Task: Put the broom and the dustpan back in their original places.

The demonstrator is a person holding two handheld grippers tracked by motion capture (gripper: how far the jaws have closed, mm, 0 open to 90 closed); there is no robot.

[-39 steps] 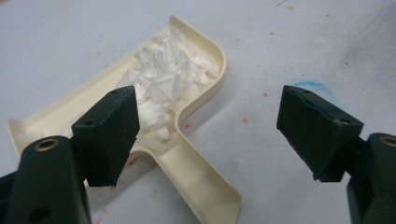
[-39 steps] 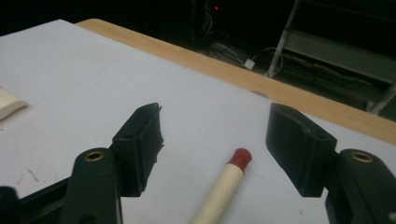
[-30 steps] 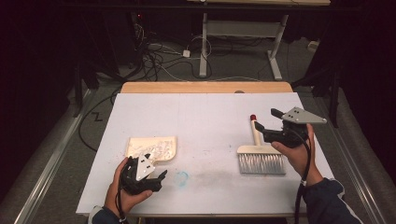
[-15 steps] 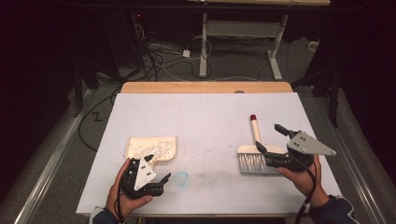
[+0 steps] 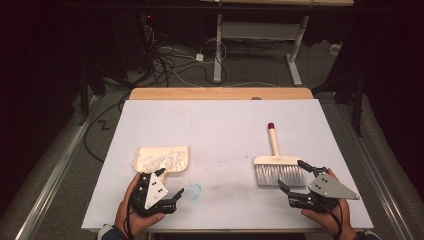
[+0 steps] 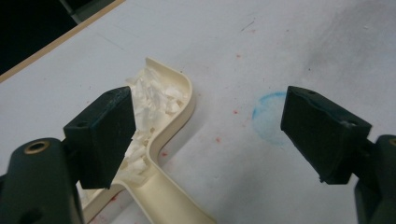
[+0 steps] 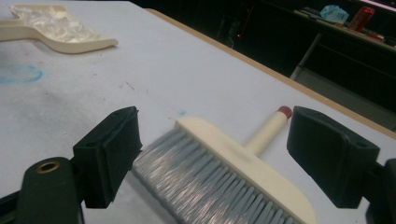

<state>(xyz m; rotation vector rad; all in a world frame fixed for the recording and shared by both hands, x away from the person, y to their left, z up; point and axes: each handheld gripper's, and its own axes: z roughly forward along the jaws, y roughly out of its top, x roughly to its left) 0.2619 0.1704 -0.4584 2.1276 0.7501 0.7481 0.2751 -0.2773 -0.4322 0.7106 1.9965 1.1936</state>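
High view: I am holding my left claw spread beside the dustpan of white scraps and my right claw spread, gripping nothing, just beside the brush lying on the surface. Both claws' jaws have just been opening.

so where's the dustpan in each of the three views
High view: dustpan lower left, just beyond the left gripper.
Left gripper view: dustpan left of centre, partly behind the left jaw.
Right gripper view: dustpan top left corner.
Shared landmark: blue smudge.
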